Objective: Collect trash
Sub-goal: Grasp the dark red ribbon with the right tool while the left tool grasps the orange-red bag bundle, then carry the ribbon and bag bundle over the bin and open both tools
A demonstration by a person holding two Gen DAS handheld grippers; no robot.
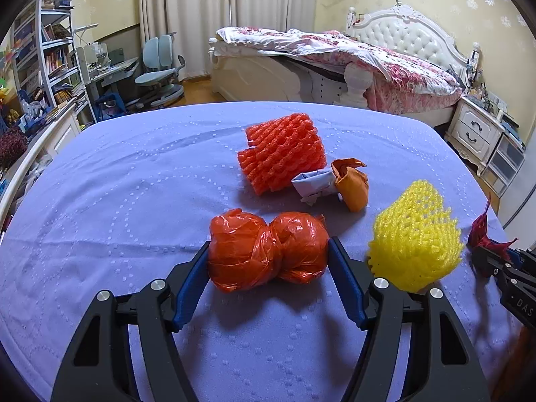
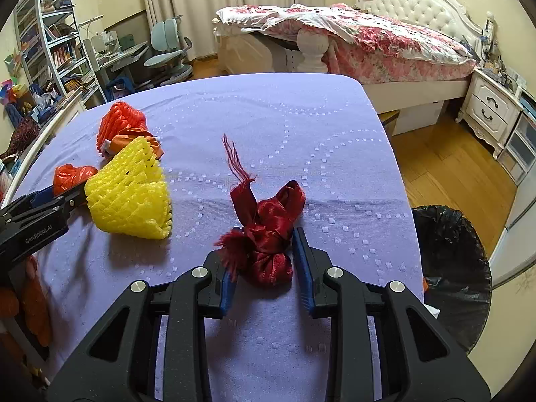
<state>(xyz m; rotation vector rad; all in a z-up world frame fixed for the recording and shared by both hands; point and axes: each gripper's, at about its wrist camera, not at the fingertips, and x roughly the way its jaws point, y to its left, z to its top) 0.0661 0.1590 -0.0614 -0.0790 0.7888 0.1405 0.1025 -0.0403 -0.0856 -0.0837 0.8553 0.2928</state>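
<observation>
Left wrist view: the left gripper [image 1: 268,254] straddles a knotted orange plastic bag [image 1: 266,251] lying on a lavender quilted tablecloth [image 1: 117,201]. The bag's long axis runs left to right across the picture, two bulging lobes pinched at a waist. The blue pads [image 1: 345,284] touch each end of it, so the gripper appears clenched on the bag. Beyond lie a red-orange foam fruit net [image 1: 283,152], its tube pointing away and leftward, and a crumpled grey and orange paper wad [image 1: 331,184]. A yellow foam fruit net [image 1: 415,238] sits just right of the bag, its narrow end pointing away. At the far right edge the right gripper shows only partly, with a scrap of dark red cloth.

Right wrist view: the right gripper [image 2: 264,261] is clamped on a knotted dark red satin ribbon [image 2: 268,234], its frayed tail [image 2: 234,160] pointing up and away. This view alone shows a bin lined with a black trash bag [image 2: 449,268] beside the table's right edge, on the wooden floor [image 2: 445,167]. The yellow net lies to the left here, partly hiding the orange bag and the left gripper's tip.
</observation>
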